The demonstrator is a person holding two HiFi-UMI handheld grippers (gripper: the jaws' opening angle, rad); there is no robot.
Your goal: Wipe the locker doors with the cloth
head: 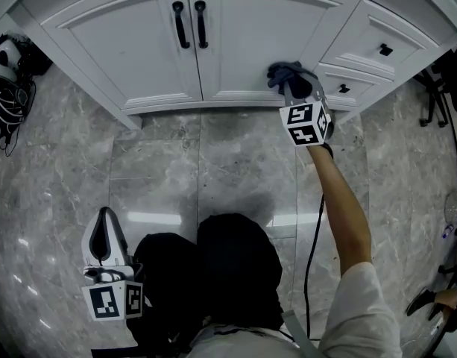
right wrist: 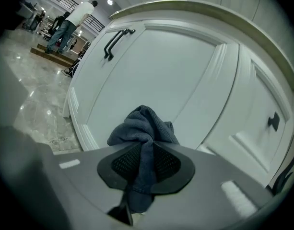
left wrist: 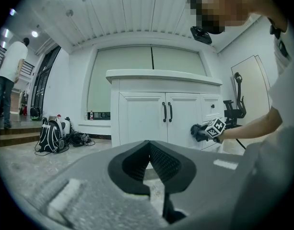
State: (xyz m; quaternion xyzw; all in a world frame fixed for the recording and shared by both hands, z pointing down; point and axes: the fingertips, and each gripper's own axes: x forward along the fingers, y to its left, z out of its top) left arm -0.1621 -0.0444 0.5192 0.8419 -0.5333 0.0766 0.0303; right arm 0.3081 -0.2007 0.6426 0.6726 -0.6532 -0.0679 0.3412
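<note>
Your left gripper (left wrist: 149,143), low over the floor (head: 176,170), has its jaws closed together on nothing, which only its own view shows, while your right gripper (right wrist: 146,145) pinches the dark cloth (right wrist: 143,123), which your head view places at the right door's (head: 265,28) lower right corner.

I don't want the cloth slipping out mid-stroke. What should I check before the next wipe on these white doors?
1. Grip: the dark blue-grey terry cloth is pinched between the right gripper's jaws: ok.
2. Contact: the cloth is bunched at the lower right of the right-hand white panelled door; whether it actually touches: cannot tell.
3. Both doors are closed, and the black bar handles are well away from the cloth: ok.
4. The left gripper is shut and empty, low over the grey marble floor, away from the doors: ok.
5. The black cable trailing from the right gripper is snag-free: cannot tell.
</note>
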